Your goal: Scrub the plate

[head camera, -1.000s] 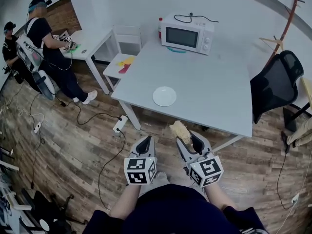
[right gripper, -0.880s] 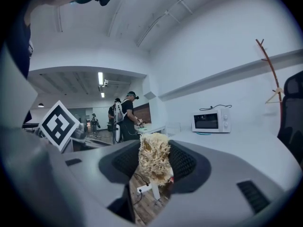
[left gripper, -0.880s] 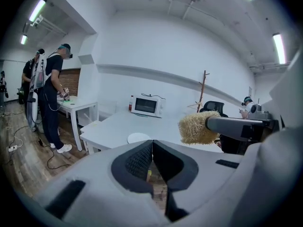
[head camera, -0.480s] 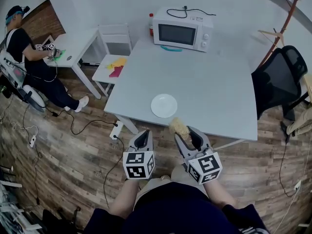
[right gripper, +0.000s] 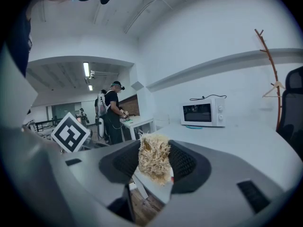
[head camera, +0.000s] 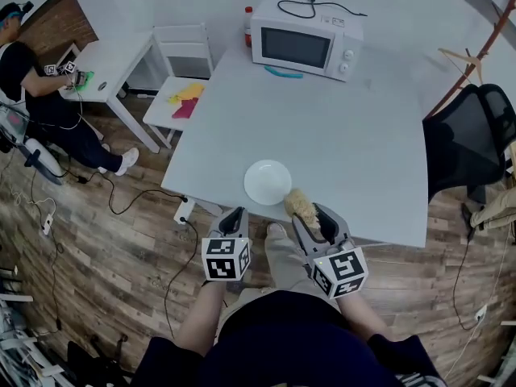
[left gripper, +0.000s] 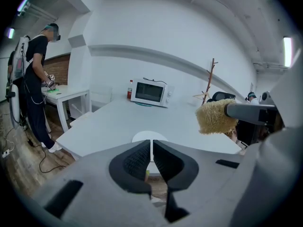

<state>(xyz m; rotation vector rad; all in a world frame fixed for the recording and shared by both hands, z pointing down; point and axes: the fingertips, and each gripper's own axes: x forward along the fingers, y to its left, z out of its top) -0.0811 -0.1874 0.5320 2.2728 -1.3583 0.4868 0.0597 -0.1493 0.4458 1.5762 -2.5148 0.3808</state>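
at the far left a person (head camera: 36, 71) in a dark top leans over a small white table (head camera: 113, 55), well apart from the work. just right of that, a white chair (head camera: 184, 48) has yellow and pink pieces (head camera: 187, 101) on its seat. the large pale table (head camera: 355, 151) fills the middle of the head view. at its far edge a red-capped bottle (head camera: 248, 26) stands just left of a white microwave (head camera: 305, 45), and a thin teal object (head camera: 284, 72) lies in front of the microwave's door. the white plate (head camera: 268, 181) lies flat near the table's near edge, left of centre. below it, just off that edge and over the wood floor (head camera: 105, 240), the left hand-held gripper (head camera: 233, 216) points toward the plate, its jaws pressed together with nothing between them. to its right, the right hand-held gripper (head camera: 317, 218) is clamped on a straw-coloured fibrous scrub pad (head camera: 301, 205), which sticks out past the jaw tips. in the head view the pad sits just right of the plate's near rim. the left gripper view shows it raised above the table and apart from the plate. at the far right a black office chair (head camera: 472, 147) stands by the table's side, with a brown wooden coat stand (head camera: 484, 47) behind it.
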